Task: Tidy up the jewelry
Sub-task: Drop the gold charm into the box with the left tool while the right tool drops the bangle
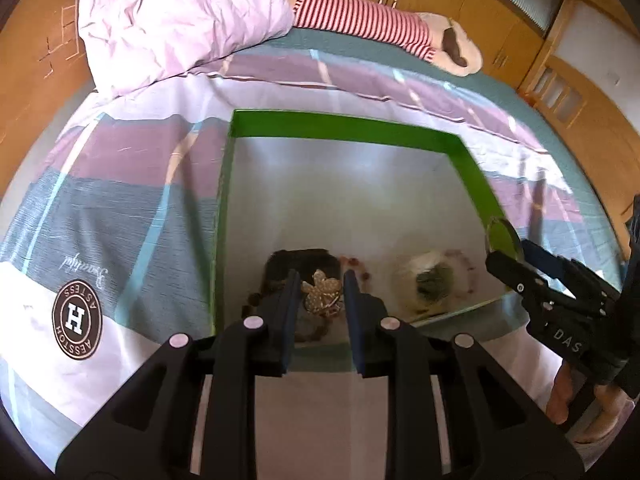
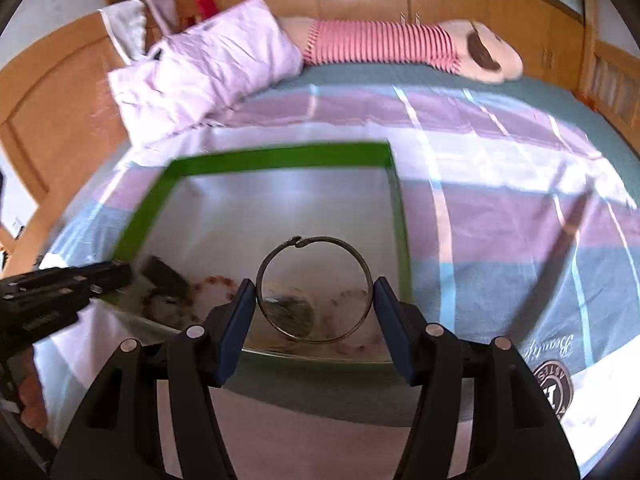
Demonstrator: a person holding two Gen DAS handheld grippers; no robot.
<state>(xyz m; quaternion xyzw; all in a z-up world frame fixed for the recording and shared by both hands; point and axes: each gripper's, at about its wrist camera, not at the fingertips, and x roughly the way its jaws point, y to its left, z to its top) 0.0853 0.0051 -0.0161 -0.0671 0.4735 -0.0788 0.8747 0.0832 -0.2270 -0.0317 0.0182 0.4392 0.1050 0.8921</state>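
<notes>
A green-rimmed tray [image 1: 344, 124] with a pale shiny floor lies on the bed. My left gripper [image 1: 322, 280] is shut on a gold flower-shaped brooch [image 1: 320, 294], held above the tray's near left corner. Under it lie a dark pouch-like thing [image 1: 300, 262] and a red bead strand [image 1: 356, 266]. A round greenish piece [image 1: 434, 280] with pink beads around it sits further right. My right gripper [image 2: 316, 292] is shut on a thin metal bangle [image 2: 316, 242], upright over the tray [image 2: 280, 158]. In the left wrist view that bangle [image 1: 502, 236] shows edge-on at the tray's right rim.
The tray rests on a striped purple, grey and white bedsheet [image 1: 120, 208] with a round logo [image 1: 77, 319]. A pink pillow [image 1: 180, 28] and a red-striped plush toy [image 1: 368, 20] lie at the far side. Wooden cupboards [image 1: 500, 28] stand behind the bed. A hand [image 1: 560, 396] grips the right tool.
</notes>
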